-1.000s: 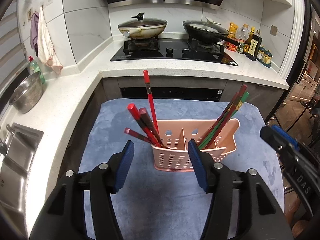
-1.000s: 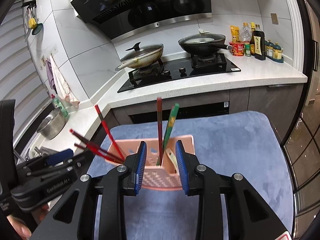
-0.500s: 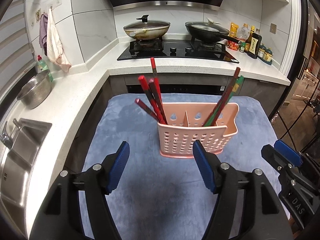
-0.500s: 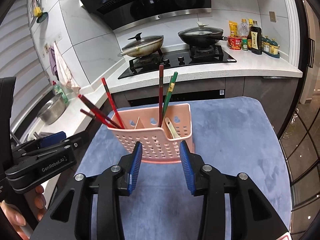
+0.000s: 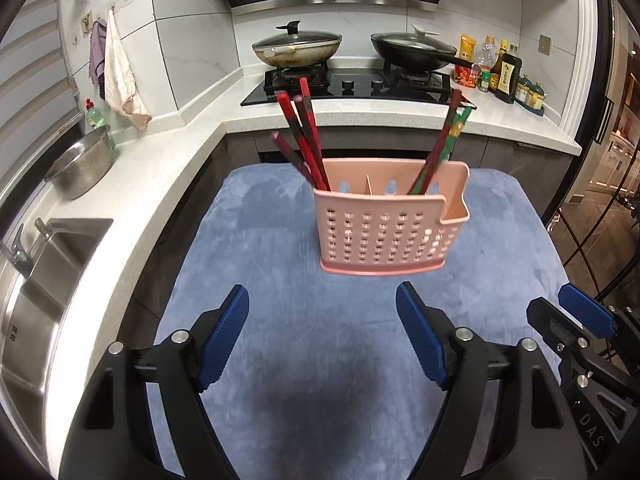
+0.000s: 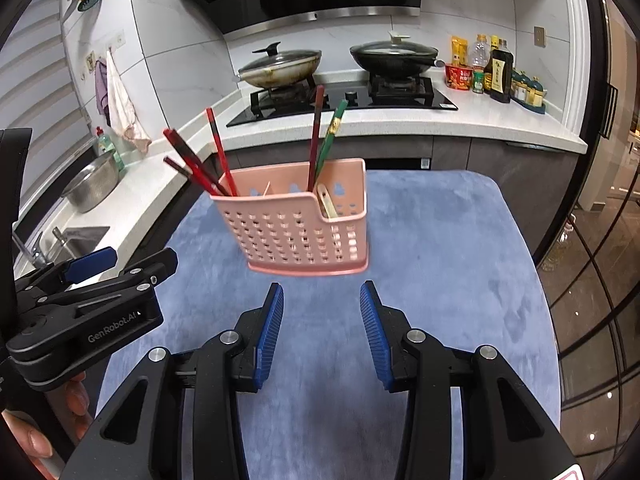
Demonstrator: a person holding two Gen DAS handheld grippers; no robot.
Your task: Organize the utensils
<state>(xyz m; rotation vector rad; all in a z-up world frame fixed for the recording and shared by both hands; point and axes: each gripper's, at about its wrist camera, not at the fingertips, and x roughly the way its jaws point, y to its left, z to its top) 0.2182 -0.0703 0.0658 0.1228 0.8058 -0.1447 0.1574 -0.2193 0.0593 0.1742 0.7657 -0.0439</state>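
A pink perforated utensil holder [image 5: 384, 232] [image 6: 304, 228] stands upright on the blue mat [image 5: 304, 320]. Red chopsticks [image 5: 304, 136] [image 6: 200, 164] lean out of its left compartment. A red and a green chopstick [image 5: 444, 148] [image 6: 326, 140] stand in a compartment further right, and a pale utensil [image 6: 327, 200] lies in the right end. My left gripper [image 5: 322, 336] hangs back from the holder with its jaws opening and nothing between them. My right gripper [image 6: 321, 328] is also short of the holder, open and empty.
The mat covers a table [image 6: 460, 264] in front of a white counter [image 5: 152, 168] with a hob [image 5: 352, 84], two lidded pans [image 5: 298, 46], bottles [image 5: 504, 72], a steel colander [image 5: 82, 162] and a sink [image 5: 36, 280]. A hand [image 6: 44, 432] shows at the lower left.
Both grippers have drawn back from the holder, which now sits farther off. The left jaws have spread wider; the right jaws opened a little early on. The holder and chopsticks stayed put.
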